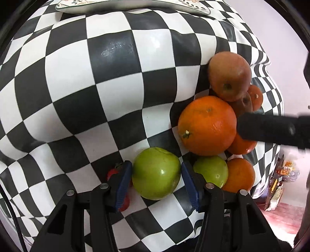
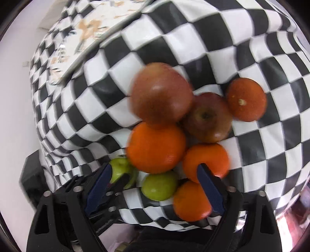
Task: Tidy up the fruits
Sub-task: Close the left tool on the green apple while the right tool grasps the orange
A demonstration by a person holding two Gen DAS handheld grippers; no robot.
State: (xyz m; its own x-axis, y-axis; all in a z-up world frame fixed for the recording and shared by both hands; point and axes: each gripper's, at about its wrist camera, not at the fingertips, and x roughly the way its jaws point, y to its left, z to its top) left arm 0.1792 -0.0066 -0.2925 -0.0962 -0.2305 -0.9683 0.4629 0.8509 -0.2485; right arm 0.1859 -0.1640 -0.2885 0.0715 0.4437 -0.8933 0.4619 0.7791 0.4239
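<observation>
A pile of fruit lies on a black-and-white checkered cloth point(image 1: 116, 81). My left gripper point(image 1: 156, 174) has its blue pads against both sides of a green apple point(image 1: 156, 173). Beside it lie a second green apple point(image 1: 211, 169), a large orange point(image 1: 207, 126), smaller oranges point(image 1: 240, 174) and a red apple point(image 1: 229, 75). A small red fruit point(image 1: 113, 172) is half hidden behind my left finger. My right gripper point(image 2: 155, 174) is open above the pile, over a green apple point(image 2: 159, 185) and oranges point(image 2: 157, 147). Red apples point(image 2: 160, 93) lie beyond.
A patterned plate point(image 1: 124, 5) sits at the far edge of the table; it also shows in the right wrist view point(image 2: 85, 36). The cloth's edge drops off at the right point(image 1: 271, 108). The right gripper's black finger point(image 1: 271, 129) crosses the left wrist view.
</observation>
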